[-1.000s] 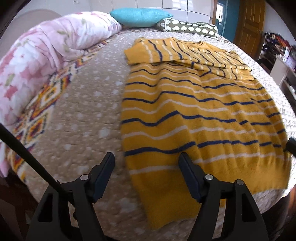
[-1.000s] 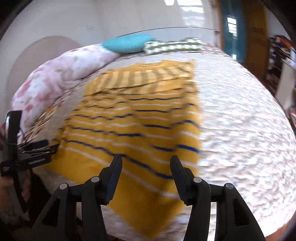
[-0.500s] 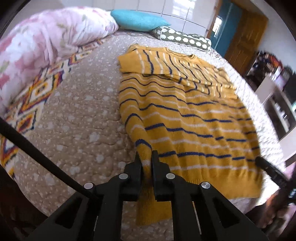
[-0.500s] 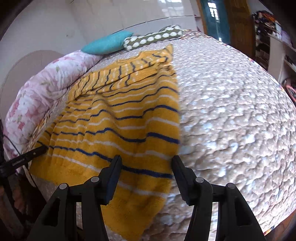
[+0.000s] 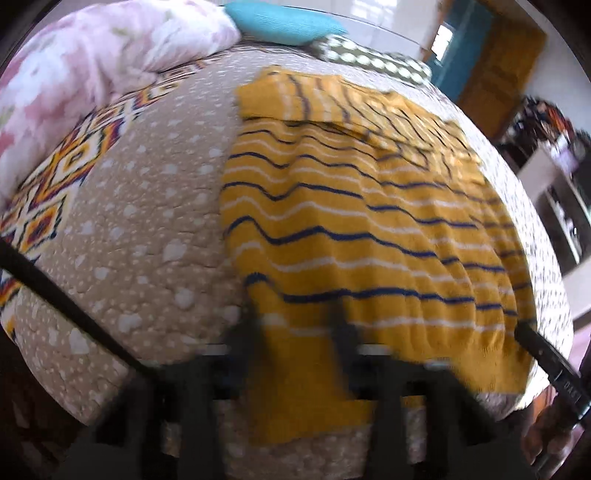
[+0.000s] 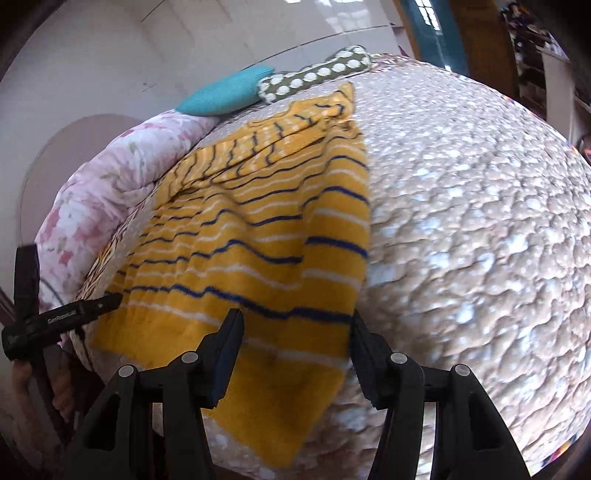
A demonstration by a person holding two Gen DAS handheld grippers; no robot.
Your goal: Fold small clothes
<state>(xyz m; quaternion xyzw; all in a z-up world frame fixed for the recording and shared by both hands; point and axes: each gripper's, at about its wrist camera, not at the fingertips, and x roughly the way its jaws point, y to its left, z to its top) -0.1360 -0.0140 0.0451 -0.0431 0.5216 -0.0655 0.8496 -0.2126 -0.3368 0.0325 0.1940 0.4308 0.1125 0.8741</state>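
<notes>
A yellow sweater (image 5: 369, 229) with navy and white stripes lies flat on the bed, sleeves folded across its far end. My left gripper (image 5: 295, 321) is badly blurred in its own view, with yellow knit between its fingers. In the right wrist view the left gripper (image 6: 110, 300) tapers to a closed tip at the sweater's (image 6: 258, 240) near left hem, shut on it. My right gripper (image 6: 295, 325) straddles the near right hem corner. Its jaws are closing, and the pads stand apart from the knit.
The beige spotted bedspread (image 6: 461, 221) covers the bed. A pink floral duvet (image 5: 92, 74) is piled along the left. A teal pillow (image 5: 284, 22) and a green dotted cushion (image 5: 369, 59) lie at the head. Shelving (image 5: 561, 192) stands on the right.
My left gripper went from wide open to shut on the sweater's near left hem, and the knit there has bunched. My right gripper shifted to the hem's right corner.
</notes>
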